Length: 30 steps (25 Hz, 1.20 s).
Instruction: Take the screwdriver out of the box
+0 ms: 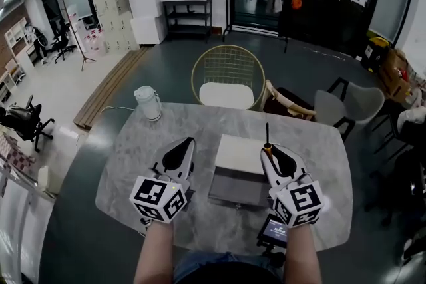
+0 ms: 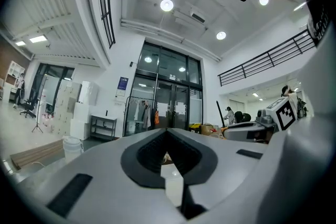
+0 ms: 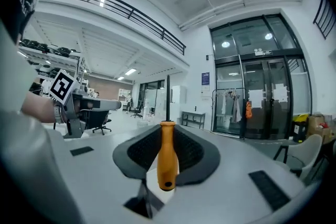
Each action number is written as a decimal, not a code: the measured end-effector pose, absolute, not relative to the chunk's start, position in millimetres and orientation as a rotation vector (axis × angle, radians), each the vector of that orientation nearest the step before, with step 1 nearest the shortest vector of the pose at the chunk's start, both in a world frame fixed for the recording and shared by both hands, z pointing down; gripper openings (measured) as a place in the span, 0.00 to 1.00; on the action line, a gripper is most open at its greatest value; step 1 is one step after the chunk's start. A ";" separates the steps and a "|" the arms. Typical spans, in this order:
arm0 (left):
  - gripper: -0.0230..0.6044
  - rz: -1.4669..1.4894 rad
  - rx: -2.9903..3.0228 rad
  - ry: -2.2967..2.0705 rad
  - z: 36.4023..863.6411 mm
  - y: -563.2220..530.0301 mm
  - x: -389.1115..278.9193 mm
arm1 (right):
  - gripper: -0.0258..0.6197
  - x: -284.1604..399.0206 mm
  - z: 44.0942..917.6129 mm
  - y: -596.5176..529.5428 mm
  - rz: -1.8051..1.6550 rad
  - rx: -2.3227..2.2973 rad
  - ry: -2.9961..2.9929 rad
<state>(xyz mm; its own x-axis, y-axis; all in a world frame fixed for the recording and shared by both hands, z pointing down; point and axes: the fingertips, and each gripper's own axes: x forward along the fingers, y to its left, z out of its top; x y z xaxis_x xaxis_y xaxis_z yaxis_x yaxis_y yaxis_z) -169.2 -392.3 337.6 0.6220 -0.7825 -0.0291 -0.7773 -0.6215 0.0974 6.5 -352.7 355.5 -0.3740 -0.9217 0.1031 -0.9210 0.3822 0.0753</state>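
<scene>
Two forearms (image 1: 154, 249) reach in from the bottom edge of the head view, each hand carrying a gripper topped by a cube with square markers (image 1: 158, 198). Both grippers are held out level over a pale marble table (image 1: 133, 163), one on each side of an open grey box (image 1: 233, 193) that sits at the table's middle.

To the right of the box and clear of it, the right gripper (image 1: 267, 151) has its jaws clamped on the orange handle of the screwdriver (image 3: 167, 157). The dark shaft points forward past the jaw tips, away from the person, and the handle's butt end faces back toward the hand. To the left of the box, the left gripper (image 1: 189, 142) has its jaws together with nothing between them.

The screwdriver looks light and stiff. Its smooth plastic handle could slip or swivel between the pads, so the thick middle of the handle is probably the best place to hold it. The thin shaft would give little to grip. The tool appears to be already out of the box.
</scene>
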 end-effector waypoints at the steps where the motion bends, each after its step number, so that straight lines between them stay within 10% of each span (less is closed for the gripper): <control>1: 0.06 -0.107 2.763 -1.325 338.3 -391.5 -166.2 | 0.18 14.5 355.3 -349.1 -0.003 1.706 -2.486; 30: 0.06 -0.187 2.990 -1.464 334.6 -381.4 -132.7 | 0.18 130.7 342.5 -294.1 -0.290 2.100 -2.330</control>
